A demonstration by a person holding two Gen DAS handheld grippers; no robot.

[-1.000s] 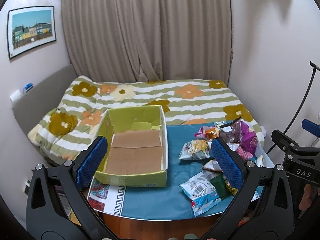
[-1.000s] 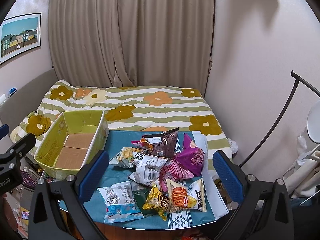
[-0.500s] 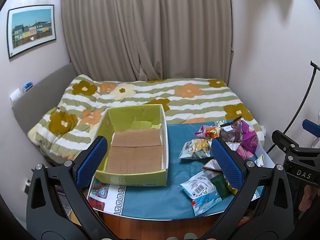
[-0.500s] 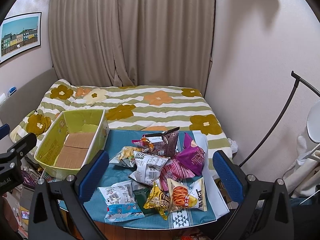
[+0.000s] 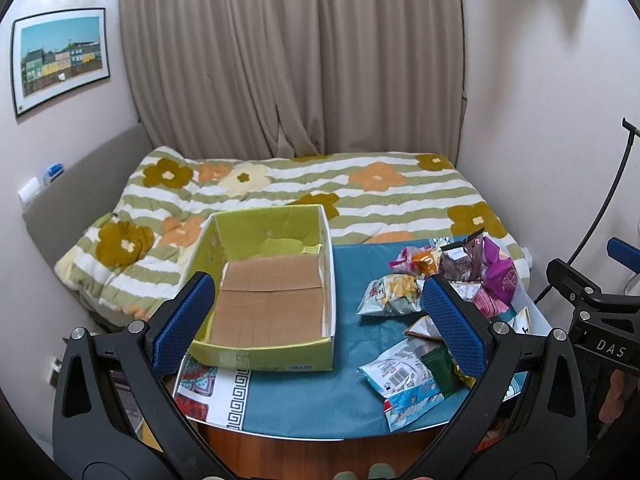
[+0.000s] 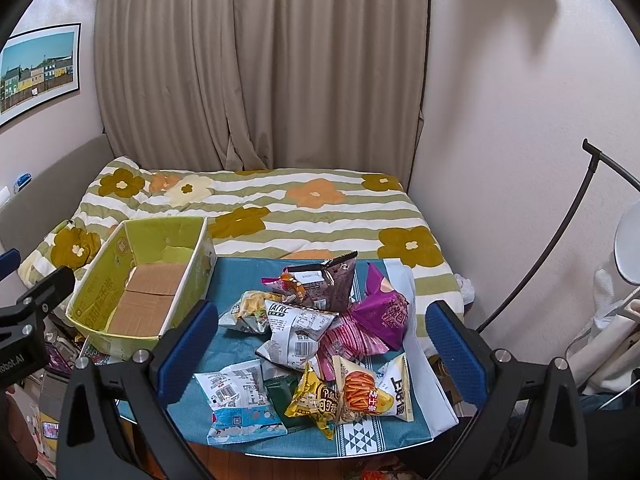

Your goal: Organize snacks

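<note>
On table: green box (image 5: 264,304) empty, long axis toward bed; both claws (image 5: 316,320) (image 6: 320,348) released.

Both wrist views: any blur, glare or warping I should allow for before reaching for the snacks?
Left wrist view: sharp, evenly lit, no glare; fisheye bends the walls and blacks out the corners; the yellow box reads clearly. Right wrist view: equally sharp, soft shadow high on the right wall; small highlights on the snack pile, labels still legible.
</note>
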